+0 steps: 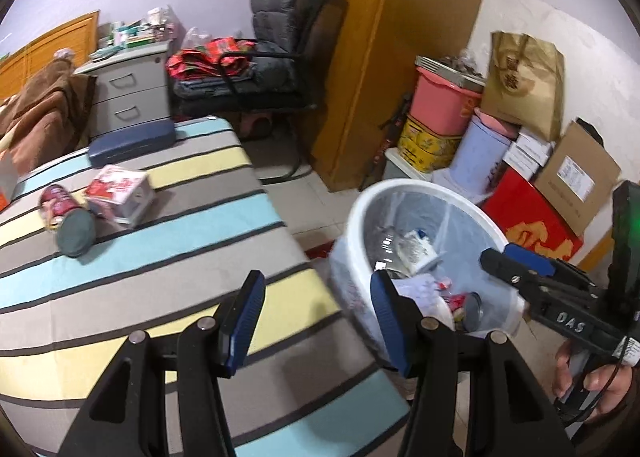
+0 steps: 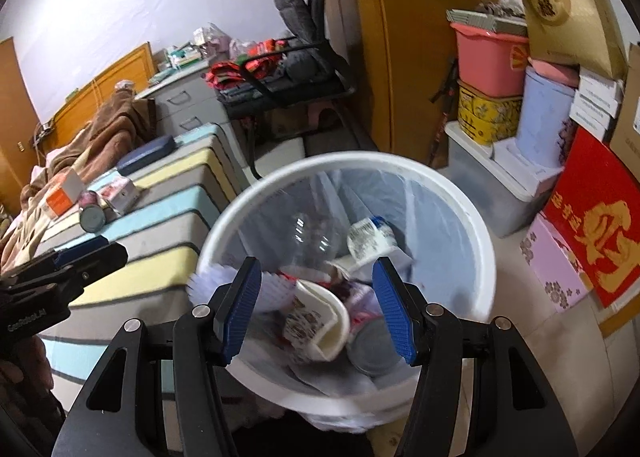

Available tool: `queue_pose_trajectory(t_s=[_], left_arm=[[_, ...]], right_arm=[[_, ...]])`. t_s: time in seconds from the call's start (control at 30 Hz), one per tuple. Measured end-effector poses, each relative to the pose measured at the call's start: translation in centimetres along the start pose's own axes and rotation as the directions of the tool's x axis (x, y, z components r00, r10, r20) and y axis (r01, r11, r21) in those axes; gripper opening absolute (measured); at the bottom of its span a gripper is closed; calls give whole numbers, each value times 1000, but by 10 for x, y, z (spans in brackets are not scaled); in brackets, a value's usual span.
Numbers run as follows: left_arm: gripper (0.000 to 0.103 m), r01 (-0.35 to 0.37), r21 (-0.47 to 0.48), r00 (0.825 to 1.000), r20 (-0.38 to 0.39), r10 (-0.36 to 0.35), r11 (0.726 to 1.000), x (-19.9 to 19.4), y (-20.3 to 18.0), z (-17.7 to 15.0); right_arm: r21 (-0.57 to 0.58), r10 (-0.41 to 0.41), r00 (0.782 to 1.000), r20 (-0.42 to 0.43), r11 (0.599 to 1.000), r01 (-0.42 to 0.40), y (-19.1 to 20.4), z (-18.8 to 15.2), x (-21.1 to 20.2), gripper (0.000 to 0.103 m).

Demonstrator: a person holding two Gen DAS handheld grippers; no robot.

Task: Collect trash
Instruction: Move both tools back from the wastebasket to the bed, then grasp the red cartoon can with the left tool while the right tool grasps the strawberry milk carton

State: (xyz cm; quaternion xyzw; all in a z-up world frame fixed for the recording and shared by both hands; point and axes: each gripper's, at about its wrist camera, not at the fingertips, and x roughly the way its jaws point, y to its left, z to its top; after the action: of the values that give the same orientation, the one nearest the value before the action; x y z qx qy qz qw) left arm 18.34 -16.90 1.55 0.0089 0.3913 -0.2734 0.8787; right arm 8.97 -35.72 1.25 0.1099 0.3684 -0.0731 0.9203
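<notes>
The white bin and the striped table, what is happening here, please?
A person is collecting trash with a hand-held gripper in each hand. Both are open and hold nothing. The right hand-held gripper hangs over the white bin, which is lined with a clear bag and already holds a paper cup, a can and wrappers. The left hand-held gripper is over the edge of the striped table. A red can and a small red-and-white box lie there, not yet collected.

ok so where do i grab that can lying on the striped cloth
Grip the can across its round body, mid-length, coming down from above. It lies on its side with the dark end toward the camera, and the small carton sits close on one side, so a side approach looks crowded.
</notes>
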Motion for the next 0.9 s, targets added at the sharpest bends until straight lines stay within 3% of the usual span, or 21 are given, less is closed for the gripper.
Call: queue_pose_trajectory(t_s=[0.37,0.6,0.7,0.9], left_arm=[[61,-123,-156,990,46,131,980,-24,89,8],[65,-213,-284,971,41,234,935,-30,155,14],[65,-231,-333,967,27,255,914,-27,178,17],[69,-219,-411,967,33,255,885,-18,215,28]], right_arm=[[-90,83,996,27,993,-81,50,26,17,60],[-173,157,988,-7,973,-156,89,44,44,60],[-179,209,977,-39,961,-213,103,51,58,60],[-262,241,968,-74,931,-253,137,59,80,60]])
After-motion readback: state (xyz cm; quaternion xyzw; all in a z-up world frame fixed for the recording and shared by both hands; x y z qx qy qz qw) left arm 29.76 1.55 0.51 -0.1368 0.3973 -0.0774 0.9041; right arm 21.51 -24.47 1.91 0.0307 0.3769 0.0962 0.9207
